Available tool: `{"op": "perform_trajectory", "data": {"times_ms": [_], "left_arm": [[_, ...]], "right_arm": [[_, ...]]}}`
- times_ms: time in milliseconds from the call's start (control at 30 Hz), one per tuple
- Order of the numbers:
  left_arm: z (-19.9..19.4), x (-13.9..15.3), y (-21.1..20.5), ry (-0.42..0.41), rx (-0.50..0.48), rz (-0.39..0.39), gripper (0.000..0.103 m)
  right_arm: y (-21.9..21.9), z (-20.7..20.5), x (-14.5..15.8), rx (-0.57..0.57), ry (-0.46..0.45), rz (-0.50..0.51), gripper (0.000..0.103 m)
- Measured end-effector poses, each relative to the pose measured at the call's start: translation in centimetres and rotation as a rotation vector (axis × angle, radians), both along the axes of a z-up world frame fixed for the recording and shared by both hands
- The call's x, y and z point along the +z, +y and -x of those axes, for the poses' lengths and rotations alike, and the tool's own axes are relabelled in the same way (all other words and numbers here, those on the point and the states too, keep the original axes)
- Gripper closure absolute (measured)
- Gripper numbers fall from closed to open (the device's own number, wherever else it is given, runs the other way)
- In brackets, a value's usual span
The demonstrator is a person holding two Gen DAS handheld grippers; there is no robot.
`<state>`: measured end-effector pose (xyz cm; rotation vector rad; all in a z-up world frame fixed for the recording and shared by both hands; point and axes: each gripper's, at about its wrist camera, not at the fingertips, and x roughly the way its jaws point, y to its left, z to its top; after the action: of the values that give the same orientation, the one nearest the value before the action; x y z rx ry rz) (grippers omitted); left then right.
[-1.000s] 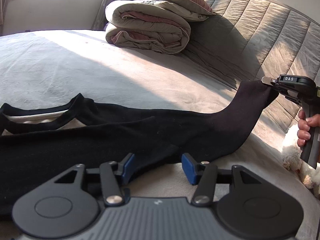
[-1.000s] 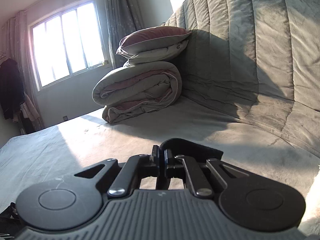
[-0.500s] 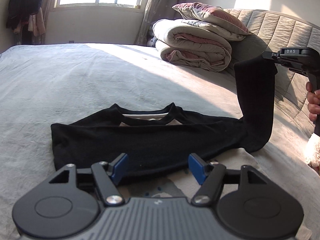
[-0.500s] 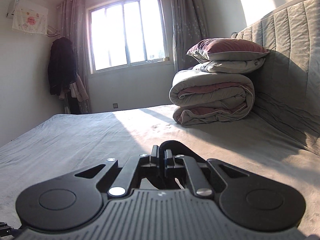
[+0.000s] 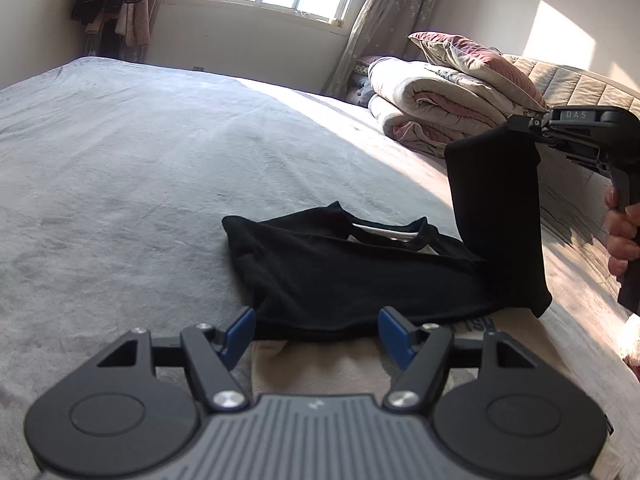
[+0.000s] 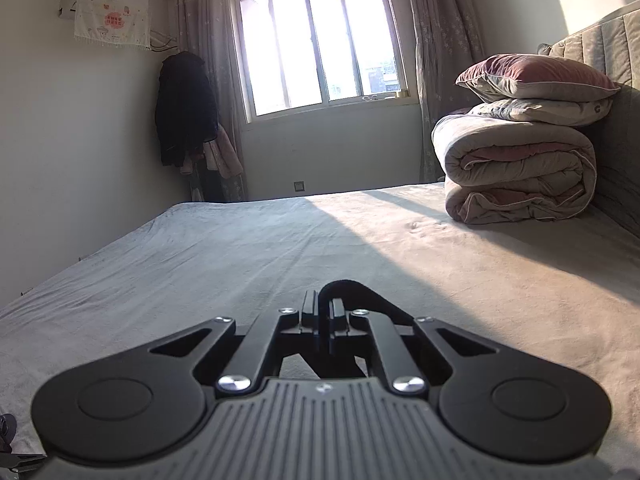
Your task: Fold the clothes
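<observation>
A black shirt [image 5: 340,272] lies flat on the grey bed [image 5: 140,160], its neckline facing away. Its right sleeve [image 5: 496,208] is lifted upright, pinched at the cuff by my right gripper [image 5: 516,122], which a hand [image 5: 622,236] holds. In the right wrist view the right gripper [image 6: 323,308] is shut, with a loop of black sleeve fabric [image 6: 348,292] poking out past the fingertips. My left gripper [image 5: 316,330] is open at the shirt's near hem; its blue pads [image 5: 240,332] grip nothing. A beige garment [image 5: 340,364] lies under the shirt's near edge.
A rolled duvet [image 5: 432,108] topped by a pillow [image 5: 472,54] sits at the far right against the padded headboard [image 5: 580,84]. Dark clothes [image 6: 184,108] hang in the corner beside the window [image 6: 316,36]. A wide stretch of bed spreads to the left.
The right gripper has raised the sleeve from a slant to upright and carried it leftward toward the shirt body. The left gripper's jaws have widened and it has swung, so the shirt appears further right.
</observation>
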<state>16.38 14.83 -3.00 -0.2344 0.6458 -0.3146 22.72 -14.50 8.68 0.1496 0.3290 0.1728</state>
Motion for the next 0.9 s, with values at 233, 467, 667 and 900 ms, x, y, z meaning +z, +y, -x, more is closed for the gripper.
{"op": "perform_trajectory", "data": {"times_ms": [233, 467, 667, 900], "left_arm": [[-0.7, -0.7, 2.0, 0.024, 0.018, 0.128, 0.043], [-1.7, -1.4, 2.4, 0.062, 0.007, 0.253, 0.043], [-2.6, -1.7, 1.2, 0.084, -0.046, 0.284, 0.047], [-4.4, -3.4, 1.7, 0.164, -0.059, 0.494, 0.047]], "right_arm": [[4.6, -0.4, -3.9, 0.098, 0.093, -0.034, 0.096], [7.2, 0.1, -8.7, 0.179, 0.221, -0.034, 0.096], [8.2, 1.8, -12.5, 0.24, 0.374, -0.039, 0.087], [7.2, 3.6, -11.6, 0.268, 0.32, -0.114, 0.05]]}}
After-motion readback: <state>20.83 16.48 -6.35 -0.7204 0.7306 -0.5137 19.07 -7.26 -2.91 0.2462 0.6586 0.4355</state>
